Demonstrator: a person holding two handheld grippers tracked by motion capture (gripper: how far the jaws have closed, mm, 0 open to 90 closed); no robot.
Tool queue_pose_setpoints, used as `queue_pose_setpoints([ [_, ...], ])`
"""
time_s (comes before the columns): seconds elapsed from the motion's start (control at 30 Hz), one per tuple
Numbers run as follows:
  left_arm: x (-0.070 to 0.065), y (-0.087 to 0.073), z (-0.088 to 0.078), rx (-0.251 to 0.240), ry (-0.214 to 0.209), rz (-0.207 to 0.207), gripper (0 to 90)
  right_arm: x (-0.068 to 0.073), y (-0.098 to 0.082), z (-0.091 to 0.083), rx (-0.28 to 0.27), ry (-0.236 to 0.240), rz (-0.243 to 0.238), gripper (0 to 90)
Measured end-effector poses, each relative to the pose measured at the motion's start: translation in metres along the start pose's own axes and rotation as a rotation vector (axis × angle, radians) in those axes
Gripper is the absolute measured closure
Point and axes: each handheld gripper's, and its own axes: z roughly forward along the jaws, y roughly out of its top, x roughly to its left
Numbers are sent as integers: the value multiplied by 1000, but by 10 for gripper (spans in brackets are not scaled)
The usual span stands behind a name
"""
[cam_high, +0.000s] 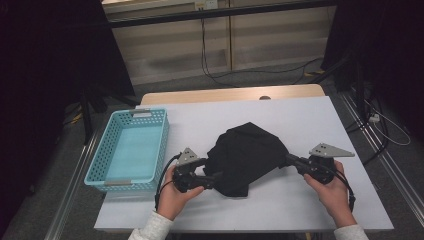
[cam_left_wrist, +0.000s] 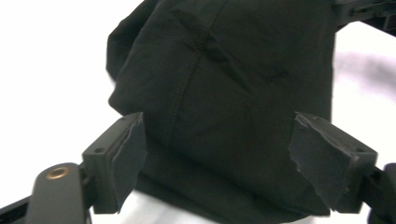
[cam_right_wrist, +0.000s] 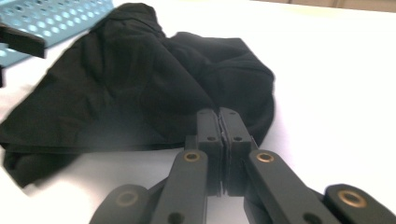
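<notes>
A crumpled black cloth (cam_high: 247, 155) lies in the middle of the white table (cam_high: 305, 120). My left gripper (cam_high: 212, 168) lies level at the cloth's left edge, held in a hand. In the left gripper view its jaws (cam_left_wrist: 217, 149) stand wide apart with the cloth (cam_left_wrist: 233, 70) between them, and the pads (cam_left_wrist: 322, 158) do not press on it. My right gripper (cam_high: 290, 159) is at the cloth's right corner. Its jaws (cam_right_wrist: 219, 114) are shut together on the cloth's (cam_right_wrist: 126, 84) edge, which stretches toward them.
A light blue perforated basket (cam_high: 100, 165) stands on the table's left side, near the left hand; its wall (cam_right_wrist: 56, 18) also appears in the right gripper view. Bare white table lies right of and behind the cloth. Cables run across the floor beyond the table.
</notes>
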Motion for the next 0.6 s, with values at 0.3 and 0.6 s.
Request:
queue_pose_setpoints([
  [0.3,-19,4,10,-2,-63,64,309,-10,-4,-12,-14,-26,38,882],
  [0.6,-31,-10,36,95,-116,105,306,-1,-3,-3,6,7,26,878],
])
